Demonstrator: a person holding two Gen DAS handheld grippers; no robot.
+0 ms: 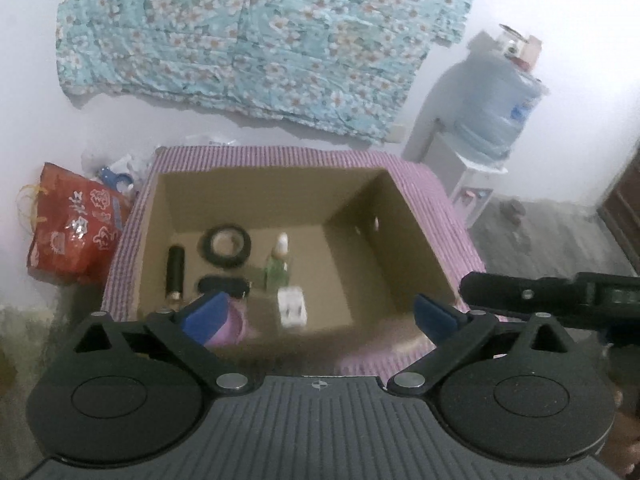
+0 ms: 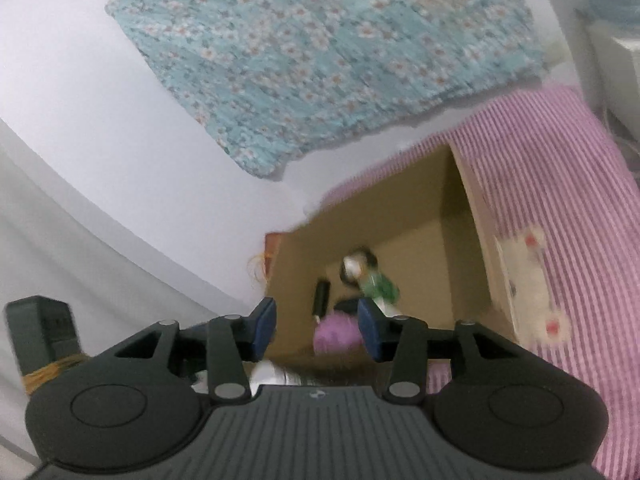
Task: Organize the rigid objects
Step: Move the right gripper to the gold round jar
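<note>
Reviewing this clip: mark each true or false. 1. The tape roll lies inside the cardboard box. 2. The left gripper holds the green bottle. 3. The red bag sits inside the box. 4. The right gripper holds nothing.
1. True: the tape roll lies on the floor of the cardboard box.
2. False: the left gripper is open and empty; the green bottle is in the box.
3. False: the red bag sits outside, beside the box.
4. True: the right gripper is open and empty.

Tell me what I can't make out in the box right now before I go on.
- Purple object: left wrist view, half hidden behind the left gripper's blue finger; blurred in the right wrist view.
- White item: left wrist view, motion-blurred, kind unclear.
- Green bottle: right wrist view, smeared by blur.
- Cardboard box near wall: hidden below both grippers' bodies.
</note>
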